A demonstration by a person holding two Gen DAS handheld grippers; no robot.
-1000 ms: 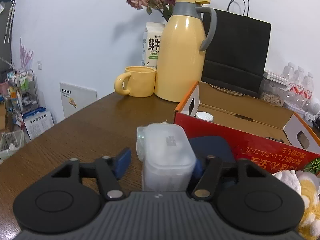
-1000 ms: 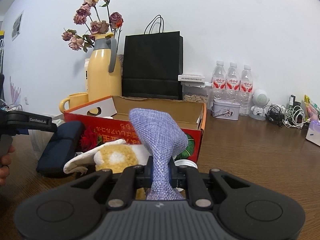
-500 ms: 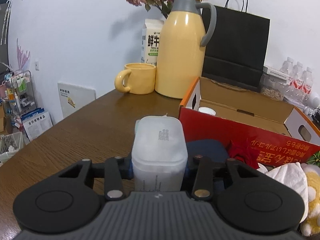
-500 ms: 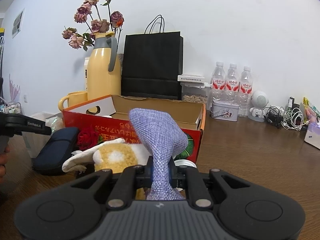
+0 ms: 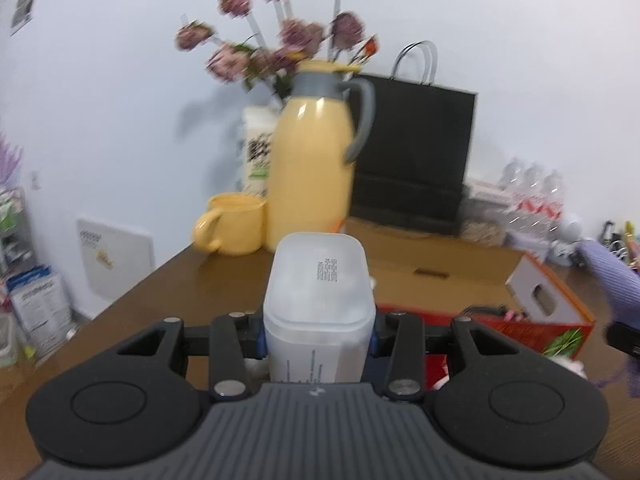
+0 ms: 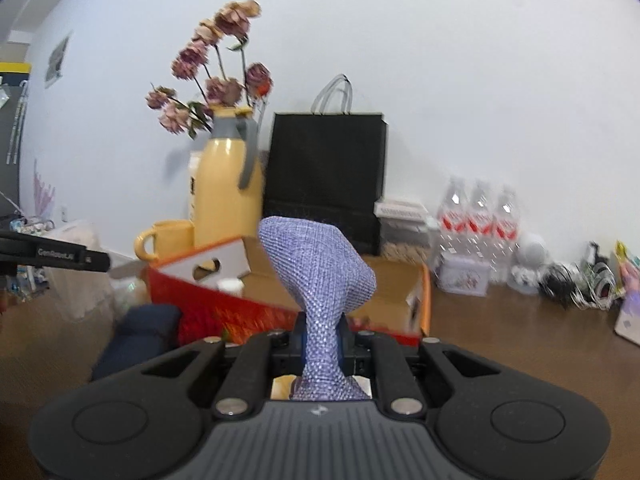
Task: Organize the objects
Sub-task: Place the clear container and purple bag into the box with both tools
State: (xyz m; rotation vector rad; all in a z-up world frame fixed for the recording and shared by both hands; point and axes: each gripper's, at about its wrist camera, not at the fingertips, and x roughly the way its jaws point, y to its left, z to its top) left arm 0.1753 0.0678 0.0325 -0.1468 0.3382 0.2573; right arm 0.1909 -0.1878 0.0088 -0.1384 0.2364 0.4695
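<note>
- The right gripper point(image 6: 322, 336) pinches a lilac woven cloth pouch point(image 6: 318, 276), which flares above the fingers.
- Behind the pouch sits an open orange cardboard box point(image 6: 416, 304) on the wooden table point(image 6: 500, 344).
- A yellow jug point(image 6: 226, 188) with dried roses point(image 6: 218, 76) and a black paper bag point(image 6: 324, 168) stand beyond, by the wall.
- The left gripper point(image 6: 60, 257) shows at the frame's left edge.

A brown wooden surface point(image 6: 500, 344) carries everything. Ahead of the right gripper point(image 6: 322, 336) sits an open red box point(image 6: 256, 312) — beyond it a yellow jug point(image 6: 224, 192), yellow mug point(image 6: 168, 240) and black bag point(image 6: 326, 176). Off to the gripper's right — water bottles point(image 6: 478, 216), a tin point(image 6: 464, 276) and tangled cables point(image 6: 576, 284); to its left, a dark pouch point(image 6: 136, 332).
</note>
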